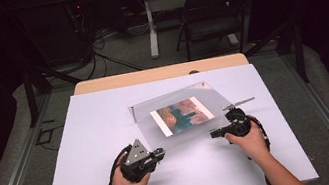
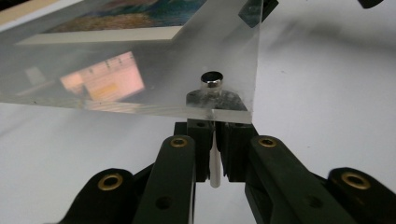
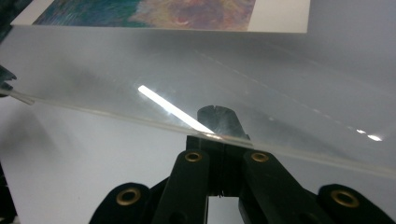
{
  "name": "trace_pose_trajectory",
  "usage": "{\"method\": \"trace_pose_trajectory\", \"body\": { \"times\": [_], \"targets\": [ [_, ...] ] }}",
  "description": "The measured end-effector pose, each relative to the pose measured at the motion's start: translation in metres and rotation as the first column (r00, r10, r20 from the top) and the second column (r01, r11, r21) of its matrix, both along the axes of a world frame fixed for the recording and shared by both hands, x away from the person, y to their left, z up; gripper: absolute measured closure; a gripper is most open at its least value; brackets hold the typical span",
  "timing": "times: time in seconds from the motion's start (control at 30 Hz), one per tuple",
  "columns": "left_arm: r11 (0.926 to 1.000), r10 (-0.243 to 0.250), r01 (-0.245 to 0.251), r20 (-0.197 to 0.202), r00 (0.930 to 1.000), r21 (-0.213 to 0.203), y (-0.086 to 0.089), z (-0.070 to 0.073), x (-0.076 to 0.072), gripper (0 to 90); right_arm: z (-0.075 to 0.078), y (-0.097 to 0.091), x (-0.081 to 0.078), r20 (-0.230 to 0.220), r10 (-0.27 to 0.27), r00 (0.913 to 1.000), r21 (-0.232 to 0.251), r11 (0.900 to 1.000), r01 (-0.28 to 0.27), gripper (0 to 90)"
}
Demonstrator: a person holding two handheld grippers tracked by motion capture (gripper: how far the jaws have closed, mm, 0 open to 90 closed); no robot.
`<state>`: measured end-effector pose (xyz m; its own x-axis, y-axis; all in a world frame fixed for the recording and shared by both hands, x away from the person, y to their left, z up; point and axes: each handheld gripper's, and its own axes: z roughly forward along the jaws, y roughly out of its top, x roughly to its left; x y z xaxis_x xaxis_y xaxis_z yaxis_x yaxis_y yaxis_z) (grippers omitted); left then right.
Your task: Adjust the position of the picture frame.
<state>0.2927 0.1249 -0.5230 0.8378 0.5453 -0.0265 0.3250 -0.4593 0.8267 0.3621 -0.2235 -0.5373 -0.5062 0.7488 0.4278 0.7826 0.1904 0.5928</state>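
At centre frame, we hold a clear acrylic sheet [image 1: 176,116] over a colourful print [image 1: 181,115]. Left gripper [image 1: 158,153] and right gripper [image 1: 216,133] jaws are clamped on its near edge, apparently to keep it level.

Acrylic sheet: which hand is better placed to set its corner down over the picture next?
Left, probably. The left gripper pinches the clear acrylic sheet right at a corner, beside a small metal post. The right gripper clamps the near edge further along, so it looks better suited to steadying over the picture.
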Motion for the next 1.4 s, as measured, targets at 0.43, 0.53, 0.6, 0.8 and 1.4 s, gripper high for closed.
{"method": "trace_pose_trajectory", "body": {
  "times": [0.43, 0.53, 0.6, 0.8, 1.4],
  "targets": [
    [0.9936, -0.072, 0.075, -0.043, 0.9965, 0.084, -0.026, -0.025, -0.013, 84.8, 0.021, -0.011, -0.052, 0.176, -0.014, 0.9843, 0.035, 0.9993, 0.007, 82.4],
    [0.9929, -0.084, 0.088, -0.049, 0.9952, 0.08, -0.026, -0.026, -0.011, 84.6, 0.021, -0.01, -0.058, 0.202, -0.017, 0.9792, 0.049, 0.9988, 0.008, 78.9],
    [0.9944, -0.085, 0.089, -0.074, 0.9937, 0.057, -0.024, -0.027, -0.009, 83.8, 0.02, -0.01, -0.058, 0.223, -0.015, 0.9747, 0.052, 0.9986, 0.004, 76.7],
    [0.9952, -0.095, 0.097, -0.124, 0.9877, 0.013, -0.015, -0.025, -0.008, 75.2, 0.014, -0.008, -0.058, 0.232, -0.009, 0.9728, 0.054, 0.9985, -0.004, 72.8],
    [0.9833, 0.153, -0.159, -0.067, 0.9859, -0.088, 0.054, -0.016, 0.008, 45.6, 0.012, -0.008, -0.056, 0.261, -0.015, 0.9651, 0.086, 0.9962, -0.008, 59.6]
  ]
}}
